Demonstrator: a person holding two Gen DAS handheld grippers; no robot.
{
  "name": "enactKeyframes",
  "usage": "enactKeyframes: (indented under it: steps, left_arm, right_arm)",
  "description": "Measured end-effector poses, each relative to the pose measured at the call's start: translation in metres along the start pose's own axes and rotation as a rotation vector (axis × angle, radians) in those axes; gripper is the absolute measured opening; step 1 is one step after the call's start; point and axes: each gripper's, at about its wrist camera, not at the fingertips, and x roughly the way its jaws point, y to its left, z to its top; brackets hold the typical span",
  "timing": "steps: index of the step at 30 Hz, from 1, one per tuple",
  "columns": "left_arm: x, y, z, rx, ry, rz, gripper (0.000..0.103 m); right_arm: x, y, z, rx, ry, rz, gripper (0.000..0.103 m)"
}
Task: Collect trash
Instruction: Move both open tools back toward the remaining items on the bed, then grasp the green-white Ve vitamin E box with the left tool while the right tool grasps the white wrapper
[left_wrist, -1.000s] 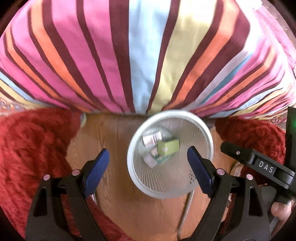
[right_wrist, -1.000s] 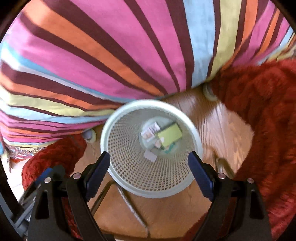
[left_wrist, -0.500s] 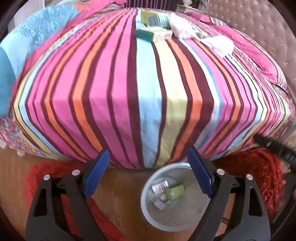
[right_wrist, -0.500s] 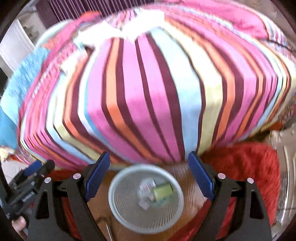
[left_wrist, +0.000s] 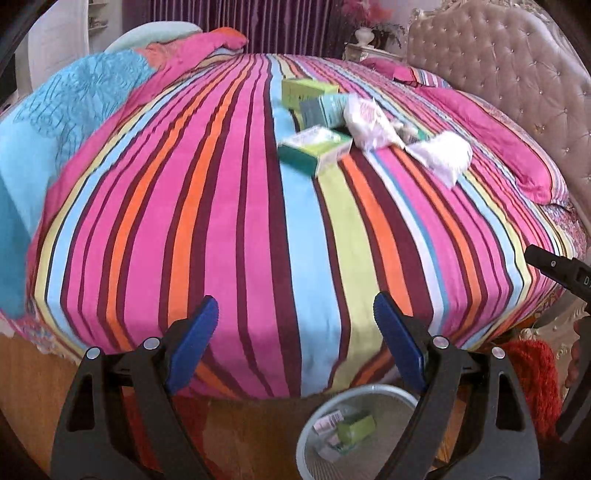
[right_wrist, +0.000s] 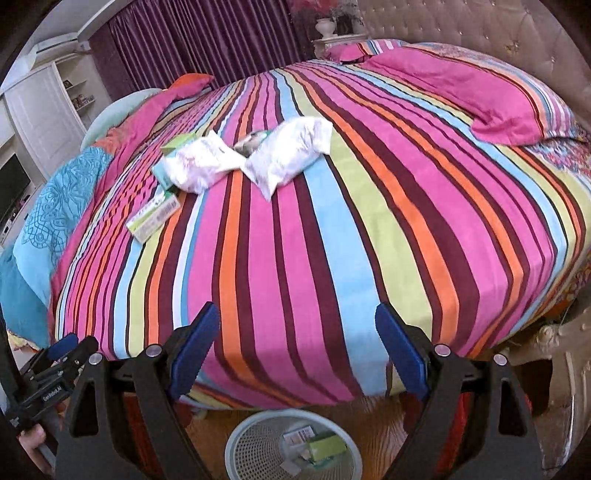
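Trash lies on the striped bed (left_wrist: 236, 206): a green box (left_wrist: 316, 147), two more boxes (left_wrist: 314, 99) behind it, and two white plastic packets (left_wrist: 369, 122) (left_wrist: 443, 157). In the right wrist view the packets (right_wrist: 201, 162) (right_wrist: 291, 151) and a green box (right_wrist: 155, 218) lie far across the bed. A white mesh bin (left_wrist: 354, 432) (right_wrist: 291, 446) stands on the floor below, holding a green box and wrappers. My left gripper (left_wrist: 295, 347) and right gripper (right_wrist: 297, 350) are both open and empty, over the bed's near edge, far from the trash.
A pink pillow (right_wrist: 487, 92) and tufted headboard (left_wrist: 498, 62) are at the right. A blue blanket (left_wrist: 48, 122) lies on the left. A red rug (left_wrist: 532, 373) and wooden floor (left_wrist: 33, 387) surround the bin. The other gripper shows at each view's edge (left_wrist: 557, 269) (right_wrist: 48, 376).
Both grippers have tilted up from looking down into the bin to looking across the bed. The bin has slid to the bottom of both views. Both jaws stayed open.
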Motion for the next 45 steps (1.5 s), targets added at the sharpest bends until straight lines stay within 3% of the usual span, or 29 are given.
enactKeyframes:
  steps: [17, 29, 34, 45]
  left_arm:
    - [0.048, -0.010, 0.075, 0.079, -0.017, -0.002, 0.084]
    - [0.080, -0.018, 0.117, 0.123, -0.014, -0.047, 0.084]
    - [0.097, -0.015, 0.131, 0.178, 0.009, -0.049, 0.084]
    - [0.132, -0.010, 0.144, 0.170, 0.062, -0.073, 0.084]
  right_arm:
    - [0.027, 0.011, 0.061, -0.036, -0.027, 0.018, 0.082]
    - [0.052, 0.005, 0.101, -0.038, -0.030, 0.014, 0.082]
    - [0.069, 0.007, 0.112, -0.067, 0.001, 0.020, 0.082]
    - [0.099, 0.001, 0.126, -0.039, 0.046, 0.022, 0.082]
